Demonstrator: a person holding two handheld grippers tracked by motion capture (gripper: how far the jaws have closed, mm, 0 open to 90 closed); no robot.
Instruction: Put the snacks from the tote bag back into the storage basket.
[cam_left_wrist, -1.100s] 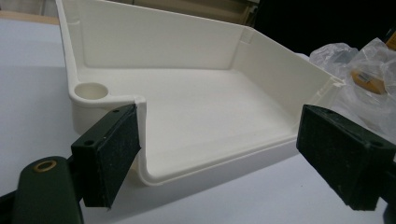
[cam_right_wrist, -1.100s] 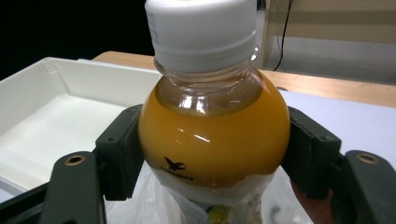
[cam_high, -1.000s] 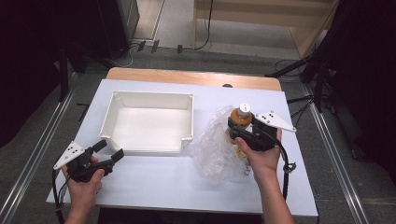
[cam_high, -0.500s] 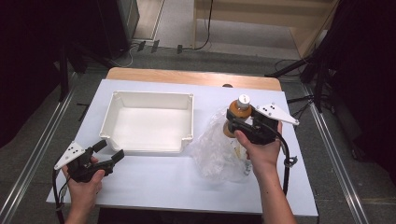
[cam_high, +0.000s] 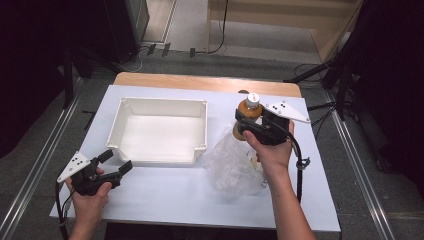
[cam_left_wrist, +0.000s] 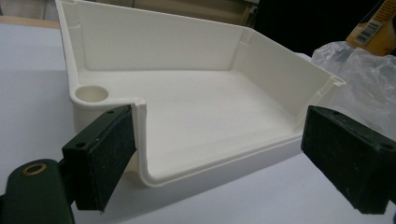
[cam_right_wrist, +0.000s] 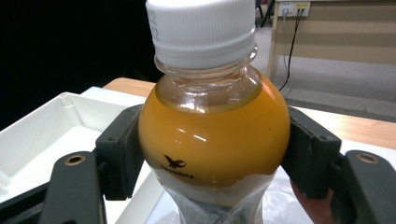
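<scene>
Gripping the orange drink bottle (cam_right_wrist: 212, 135) upright, right hand-held gripper (cam_high: 252, 125) lifts it clear of the plastic bag (cam_high: 232, 165); white tray (cam_high: 160, 131) waits at nine o'clock. Left hand-held gripper (cam_high: 116, 162) released, empty.

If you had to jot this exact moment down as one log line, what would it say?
right gripper: shut on bottle, over plastic bag | left gripper: open, holding nothing, near tray

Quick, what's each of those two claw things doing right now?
Left gripper: jaws open, nothing held, just in front of the white tray.
Right gripper: jaws closed on the orange drink bottle, upright above the plastic bag.
</scene>
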